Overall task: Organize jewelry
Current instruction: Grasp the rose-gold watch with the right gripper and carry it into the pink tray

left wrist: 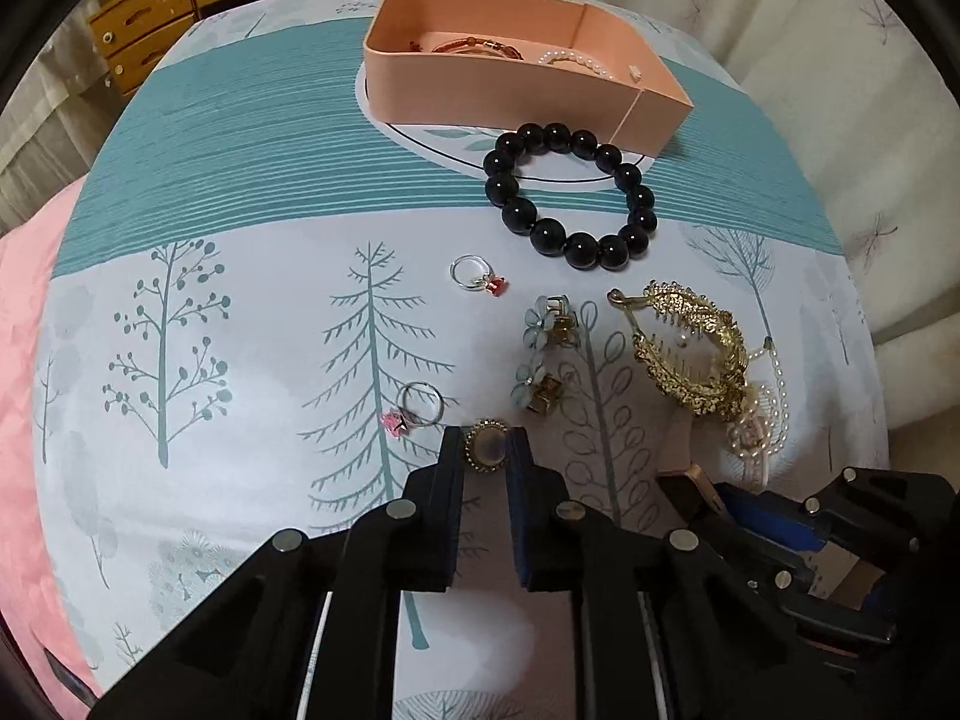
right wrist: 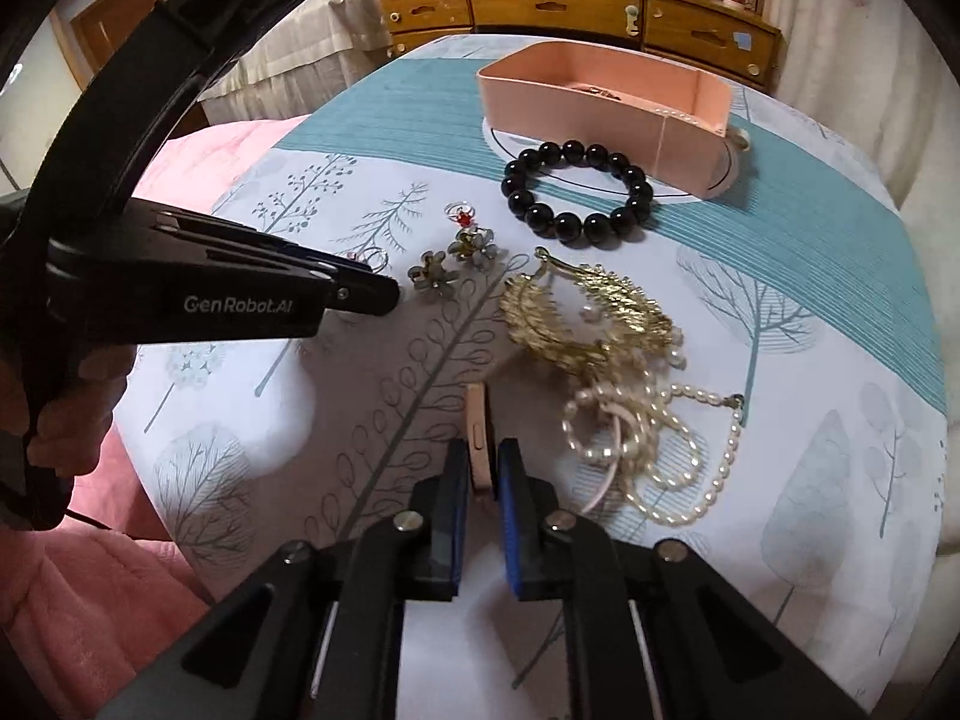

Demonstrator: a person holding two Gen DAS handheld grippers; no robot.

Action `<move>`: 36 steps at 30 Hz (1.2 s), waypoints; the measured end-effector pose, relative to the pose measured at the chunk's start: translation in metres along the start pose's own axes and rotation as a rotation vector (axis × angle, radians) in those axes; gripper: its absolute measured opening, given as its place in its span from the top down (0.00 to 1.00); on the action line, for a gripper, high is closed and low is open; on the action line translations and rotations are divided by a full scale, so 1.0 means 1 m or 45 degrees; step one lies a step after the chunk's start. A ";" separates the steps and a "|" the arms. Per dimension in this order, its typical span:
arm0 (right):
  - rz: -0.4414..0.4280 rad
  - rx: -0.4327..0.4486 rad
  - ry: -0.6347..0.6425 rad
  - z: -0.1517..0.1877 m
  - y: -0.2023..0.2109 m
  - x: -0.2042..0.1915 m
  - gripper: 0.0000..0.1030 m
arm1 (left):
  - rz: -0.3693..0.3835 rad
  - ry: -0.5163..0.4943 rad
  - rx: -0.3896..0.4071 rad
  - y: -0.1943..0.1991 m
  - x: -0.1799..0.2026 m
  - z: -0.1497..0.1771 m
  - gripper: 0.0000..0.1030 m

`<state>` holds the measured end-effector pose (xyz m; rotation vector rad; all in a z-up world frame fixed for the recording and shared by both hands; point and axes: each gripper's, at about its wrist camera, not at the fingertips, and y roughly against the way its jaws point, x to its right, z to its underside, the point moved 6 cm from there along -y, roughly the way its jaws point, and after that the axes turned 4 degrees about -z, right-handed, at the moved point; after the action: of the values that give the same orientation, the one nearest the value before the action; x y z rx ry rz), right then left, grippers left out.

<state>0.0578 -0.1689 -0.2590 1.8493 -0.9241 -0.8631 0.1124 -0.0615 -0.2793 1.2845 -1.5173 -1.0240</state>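
A bedroom is showing behind the work: a wooden dresser (right wrist: 576, 6) along the far wall, pale curtains at the sides, and a pink blanket (left wrist: 30, 372) at nine o'clock. The counter (left wrist: 240, 138) is wearing a teal-and-white cloth printed with trees.

Going left to right in the left wrist view, a pink-stone ring (left wrist: 414, 411) is lying at about seven o'clock from centre, and a red-stone ring (left wrist: 480, 277) is sitting just above centre. The left tongs (left wrist: 485, 450) are pinching a gold oval ring (left wrist: 485, 445), its pale stone facing up between the tips. Two flower clips (left wrist: 543, 354) are waiting just right of that, a black bracelet (left wrist: 570, 198) is lying at one o'clock, near the box, and a gold comb (left wrist: 690, 348) and a heap of pearls (left wrist: 759, 414) are resting at three to four o'clock. The pink box (left wrist: 516, 69) is standing at twelve o'clock, already holding a red bracelet (left wrist: 477, 47) and a pearl bracelet (left wrist: 570, 60).

In the right wrist view, the right tongs (right wrist: 482, 471) are pinching a thin pink bar (right wrist: 479, 438); I cannot tell what it is.

So the sorting is looking early: two pieces are boxed, two are being gripped, and most of the jewelry is lying loose on the cloth, waiting for its turn.
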 end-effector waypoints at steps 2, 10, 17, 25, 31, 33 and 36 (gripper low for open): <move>-0.036 -0.012 -0.036 -0.001 0.001 0.002 0.91 | 0.005 0.004 0.000 0.002 0.000 -0.001 0.92; -0.213 0.037 -0.215 -0.020 0.031 0.010 0.92 | 0.061 -0.017 0.029 0.038 0.007 -0.011 0.98; -0.344 0.134 -0.282 -0.049 0.064 0.009 0.91 | 0.120 -0.015 0.073 0.081 0.010 -0.028 0.98; -0.346 0.349 -0.241 -0.102 0.107 0.015 0.91 | 0.152 -0.009 0.189 0.129 0.012 -0.070 0.98; -0.301 0.539 -0.241 -0.147 0.128 0.037 0.91 | 0.175 0.006 0.325 0.151 0.010 -0.110 0.98; -0.269 0.576 -0.222 -0.157 0.128 0.044 0.91 | 0.170 0.013 0.375 0.151 0.010 -0.127 0.98; -0.200 0.607 -0.175 -0.173 0.121 0.055 0.91 | 0.160 0.031 0.426 0.146 0.006 -0.148 0.98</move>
<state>0.1997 -0.1896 -0.0945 2.3167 -1.1571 -0.9311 0.2146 -0.0566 -0.0977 1.4012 -1.7789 -0.6905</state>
